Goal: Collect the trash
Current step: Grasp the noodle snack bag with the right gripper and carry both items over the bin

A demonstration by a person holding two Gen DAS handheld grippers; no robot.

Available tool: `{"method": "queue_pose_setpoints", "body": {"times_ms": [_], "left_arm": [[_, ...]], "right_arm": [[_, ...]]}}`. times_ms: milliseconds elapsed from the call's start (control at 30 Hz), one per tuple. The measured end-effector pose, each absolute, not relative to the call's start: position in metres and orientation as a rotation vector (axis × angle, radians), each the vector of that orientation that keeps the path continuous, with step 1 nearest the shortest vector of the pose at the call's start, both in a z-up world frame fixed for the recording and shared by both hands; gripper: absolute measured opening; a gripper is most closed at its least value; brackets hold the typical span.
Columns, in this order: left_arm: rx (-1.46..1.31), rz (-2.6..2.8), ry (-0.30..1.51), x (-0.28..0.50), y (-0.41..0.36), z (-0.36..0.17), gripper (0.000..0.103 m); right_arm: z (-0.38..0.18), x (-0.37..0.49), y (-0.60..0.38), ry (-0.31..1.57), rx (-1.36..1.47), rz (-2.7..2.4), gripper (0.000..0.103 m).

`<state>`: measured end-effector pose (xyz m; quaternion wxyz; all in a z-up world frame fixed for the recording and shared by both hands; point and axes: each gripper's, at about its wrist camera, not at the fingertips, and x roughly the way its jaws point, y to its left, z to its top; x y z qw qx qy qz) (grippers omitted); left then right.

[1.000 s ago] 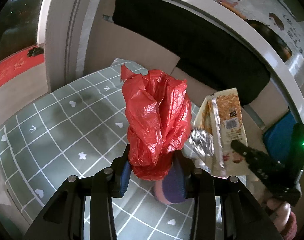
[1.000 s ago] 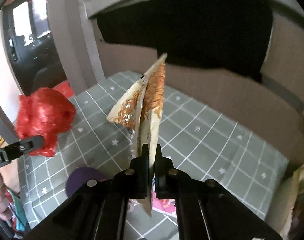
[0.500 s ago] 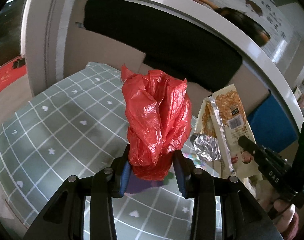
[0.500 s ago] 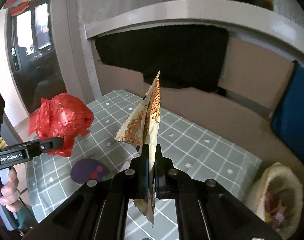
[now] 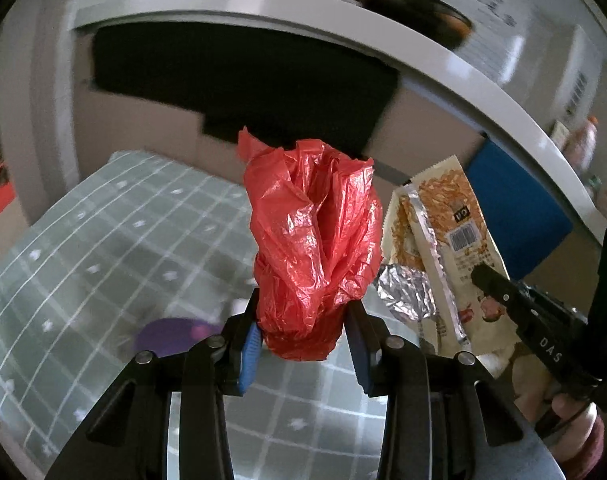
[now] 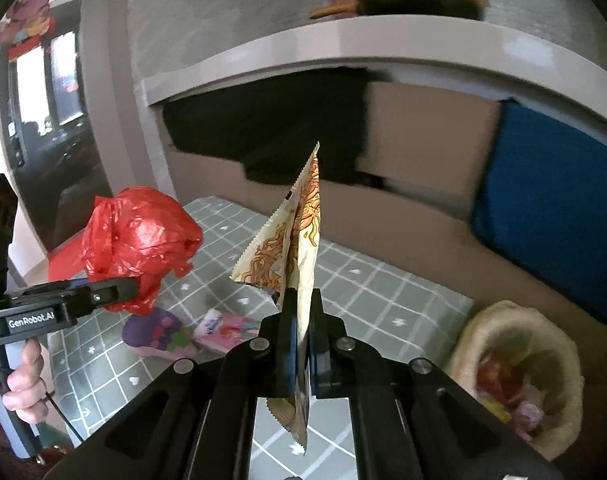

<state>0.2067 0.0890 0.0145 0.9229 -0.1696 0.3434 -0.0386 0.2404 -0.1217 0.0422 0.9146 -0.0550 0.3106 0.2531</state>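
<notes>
Red crumpled plastic bag (image 5: 315, 240) fills the centre of the left wrist frame, pinched at its base by the left hand-held gripper (image 5: 303, 344), whose jaws stand partly apart around it. At centre of the right wrist frame, the right hand-held gripper (image 6: 299, 344) is clamped tight on a cream, orange-printed snack wrapper (image 6: 299, 240) above the grey-green checked desk (image 6: 383, 300); a woven basket (image 6: 499, 320) sits lower right.
</notes>
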Motion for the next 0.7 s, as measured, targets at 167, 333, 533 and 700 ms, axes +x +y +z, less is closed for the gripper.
{"method": "queue_pose_setpoints", "body": {"times_ms": [167,333,533,700], "left_arm": [[-0.278,-0.186,0.697,0.226,0.030,0.029,0.039],[-0.252,-0.296,0.704,0.249,-0.032,0.038,0.039],[-0.215,-0.417,0.724,0.272,-0.100,0.037,0.039],[-0.172,-0.458,0.752,0.281,-0.141,0.029,0.039]], "right_arm": [[0.057,0.237,-0.177,0.603,-0.077,0.429,0.004],[0.068,0.234,-0.230,0.576,-0.055,0.333,0.004],[0.069,0.233,-0.285,0.570,-0.042,0.223,0.004],[0.055,0.238,-0.320,0.601,-0.008,0.164,0.004]]}}
